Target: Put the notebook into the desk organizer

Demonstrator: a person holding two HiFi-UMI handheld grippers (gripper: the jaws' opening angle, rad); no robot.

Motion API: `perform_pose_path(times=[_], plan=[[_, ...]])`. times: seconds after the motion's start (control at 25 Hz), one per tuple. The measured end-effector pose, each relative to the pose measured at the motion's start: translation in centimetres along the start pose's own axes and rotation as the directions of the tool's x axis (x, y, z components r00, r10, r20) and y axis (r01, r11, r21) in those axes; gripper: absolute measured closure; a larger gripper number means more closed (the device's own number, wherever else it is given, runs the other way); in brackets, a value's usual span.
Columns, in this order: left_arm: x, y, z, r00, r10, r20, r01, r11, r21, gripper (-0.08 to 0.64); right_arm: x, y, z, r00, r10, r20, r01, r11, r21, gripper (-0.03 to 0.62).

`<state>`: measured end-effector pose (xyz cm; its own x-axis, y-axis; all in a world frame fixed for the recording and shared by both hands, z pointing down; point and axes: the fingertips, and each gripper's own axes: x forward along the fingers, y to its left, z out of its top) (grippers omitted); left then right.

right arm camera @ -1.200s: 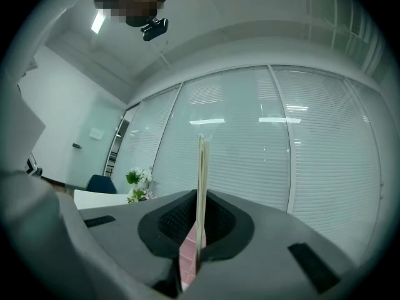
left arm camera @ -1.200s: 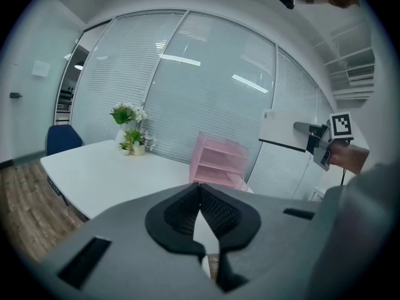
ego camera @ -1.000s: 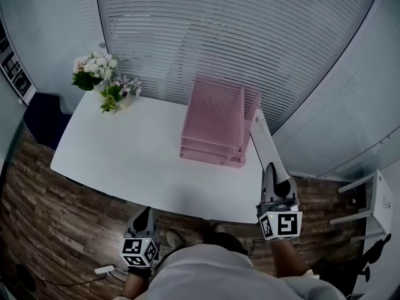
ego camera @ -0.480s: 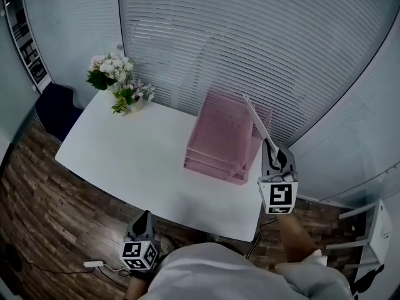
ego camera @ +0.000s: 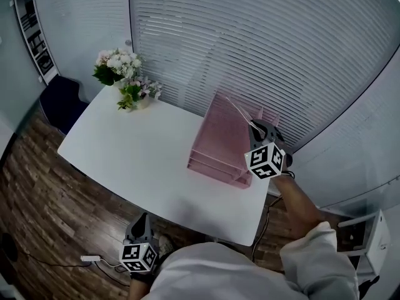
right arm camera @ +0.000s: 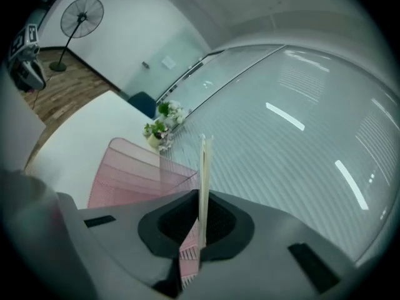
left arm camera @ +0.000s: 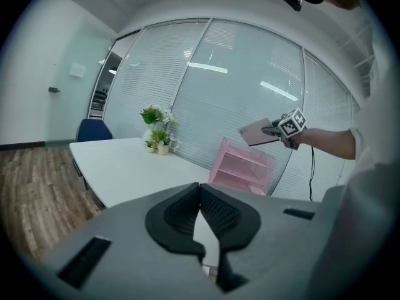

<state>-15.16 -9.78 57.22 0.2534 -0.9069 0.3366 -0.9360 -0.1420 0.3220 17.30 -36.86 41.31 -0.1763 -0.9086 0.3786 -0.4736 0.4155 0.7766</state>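
Note:
The pink mesh desk organizer (ego camera: 215, 144) stands at the right end of the white table (ego camera: 137, 149). My right gripper (ego camera: 256, 129) hovers over the organizer's right side, shut on the thin notebook (ego camera: 239, 113), which shows edge-on and slants up toward the blinds. In the right gripper view the notebook (right arm camera: 204, 167) stands on edge between the pads of the right gripper (right arm camera: 201, 220), with the organizer (right arm camera: 134, 174) below and to the left. From the left gripper view, the notebook (left arm camera: 256, 132) hangs above the organizer (left arm camera: 242, 169). My left gripper (ego camera: 144, 219) is low, off the table's near edge, shut and empty.
A pot of flowers (ego camera: 125, 77) sits at the table's far left corner. Slatted blinds (ego camera: 250, 42) run close behind the organizer. A dark blue chair (ego camera: 59, 102) stands left of the table. A floor fan (right arm camera: 80, 19) is beyond the table on the wood floor.
My right gripper has swung from the table's near right corner up and across to above the organizer, rolling the notebook with it. The left gripper has stayed low by the near edge.

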Motion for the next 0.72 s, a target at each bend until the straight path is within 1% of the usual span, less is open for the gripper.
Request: perform_pose_path(times=[0.12, 0.2, 0.32, 0.4, 0.52, 0.72], plan=[[-0.3, 0.7, -0.1, 1.000, 0.016, -0.001, -0.016, 1.000, -0.015, 0.551, 3.0, 2.2, -1.1, 0.989, 0.087, -0.117, -0.100, 0.989, -0.113, 0.569], [-0.4, 1.2, -0.1, 1.000, 0.024, 0.000, -0.024, 0.999, -0.022, 0.551, 4.4, 3.6, -1.5, 0.978, 0.111, -0.176, -0.145, 0.970, -0.196, 0.569], [-0.4, 1.7, -0.2, 1.000, 0.029, -0.002, -0.029, 0.999, -0.030, 0.551, 6.1, 5.7, -2.1, 0.957, 0.129, -0.260, -0.209, 0.927, -0.310, 0.569], [-0.3, 1.9, -0.3, 1.000, 0.026, -0.005, -0.027, 0.999, -0.034, 0.551, 7.2, 6.8, -2.7, 0.937, 0.140, -0.319, -0.257, 0.896, -0.361, 0.569], [-0.3, 2.2, -0.3, 1.000, 0.023, -0.006, -0.023, 0.999, -0.040, 0.551, 8.2, 7.9, -3.2, 0.916, 0.158, -0.368, -0.306, 0.870, -0.387, 0.569], [-0.6, 3.1, -0.5, 1.000, 0.028, -0.007, -0.028, 0.998, -0.051, 0.551, 8.5, 9.4, -3.4, 0.886, 0.208, -0.415, -0.375, 0.847, -0.376, 0.565]])
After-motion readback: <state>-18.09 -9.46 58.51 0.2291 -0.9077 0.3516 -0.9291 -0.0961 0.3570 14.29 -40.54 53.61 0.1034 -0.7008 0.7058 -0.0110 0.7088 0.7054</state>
